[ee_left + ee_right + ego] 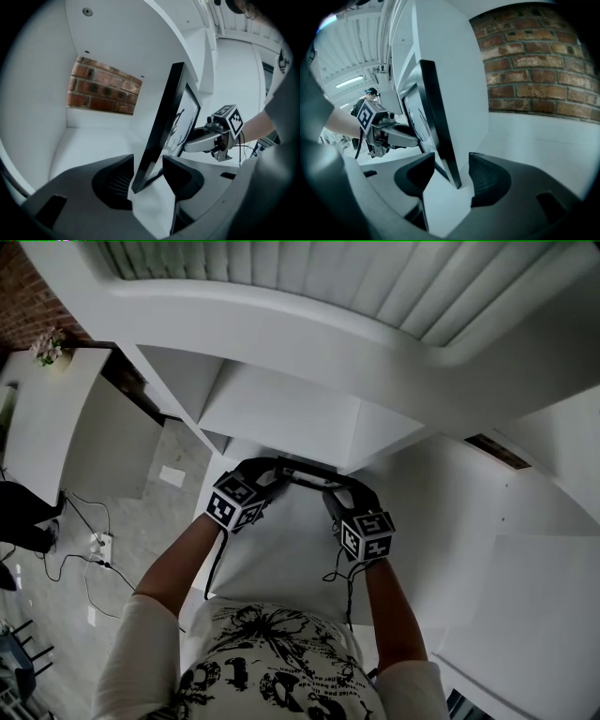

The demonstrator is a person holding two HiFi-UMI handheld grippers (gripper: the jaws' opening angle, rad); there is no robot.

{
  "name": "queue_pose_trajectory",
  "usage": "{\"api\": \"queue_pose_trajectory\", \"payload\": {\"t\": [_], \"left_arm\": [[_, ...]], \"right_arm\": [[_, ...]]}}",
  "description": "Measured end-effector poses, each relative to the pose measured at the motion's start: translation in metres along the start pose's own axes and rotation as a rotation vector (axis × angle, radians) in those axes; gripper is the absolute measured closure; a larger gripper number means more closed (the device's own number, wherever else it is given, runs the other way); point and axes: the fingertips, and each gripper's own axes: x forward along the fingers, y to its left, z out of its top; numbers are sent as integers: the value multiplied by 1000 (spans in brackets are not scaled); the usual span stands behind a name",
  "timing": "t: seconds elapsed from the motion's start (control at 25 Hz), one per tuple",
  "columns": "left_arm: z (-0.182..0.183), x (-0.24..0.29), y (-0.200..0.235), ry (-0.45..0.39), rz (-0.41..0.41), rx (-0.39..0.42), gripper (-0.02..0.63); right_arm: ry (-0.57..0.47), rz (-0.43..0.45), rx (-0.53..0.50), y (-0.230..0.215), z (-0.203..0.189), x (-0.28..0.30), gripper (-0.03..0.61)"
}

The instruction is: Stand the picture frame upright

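- The picture frame is black. It's standing on edge in a white cubby, close to upright with a bit of a lean, one of my claws at each lower corner.
- From my head view I barely see it. It's just a dark bar between the two claws, and they cover the rest.
- The picture behind the glass only shows at a steep angle. I can see some dark line drawing but can't make out what it is.
- The frame's bottom edge is tucked behind the jaws in both gripper views. The corner looks like it's down on the shelf floor, but I can't swear to it. I also can't tell if there's a stand on the back.
- On my left claw the jaws are apart with the frame's lower corner in the gap. The jaw on the picture side looks like it's right against the frame, and there's a thin sliver of white on the back side. So the frame's between the jaws, but they aren't clamped on it.
- On my right claw the jaws are wide apart around the other lower corner. White shows on both sides of the frame's edge, so neither pad is pressing.
- Each claw shows up in the other one's view, poking in at the far side of the frame.
- Behind the cubby there's a brick wall showing through the open back.
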Motion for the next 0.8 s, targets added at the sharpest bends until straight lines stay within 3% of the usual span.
{"api": "queue_pose_trajectory", "payload": {"t": [0.16, 0.36, 0.4, 0.48, 0.64, 0.72, 0.8], "left_arm": [[-4, -11, 8, -49, 108, -24, 383], [-5, -35, 13, -117, 181, -58, 388], [-6, -40, 14, -121, 201, -70, 404], [-12, -48, 12, -105, 231, -88, 459], [-15, -72, 0, -126, 245, -102, 565], [-13, -82, -9, -146, 263, -112, 604], [-10, -91, -22, -155, 291, -107, 604]], "right_arm": [[-26, -65, -14, -4, 1, -6, 356], [-78, -132, -43, 1, 8, -25, 356], [-76, -156, -46, 1, 6, -31, 363], [-77, -202, -38, 3, 1, -42, 461], [-103, -232, 1, 24, -6, -59, 564], [-123, -232, 0, 33, -8, -68, 572], [-141, -207, -15, 44, -9, -79, 572]]}}
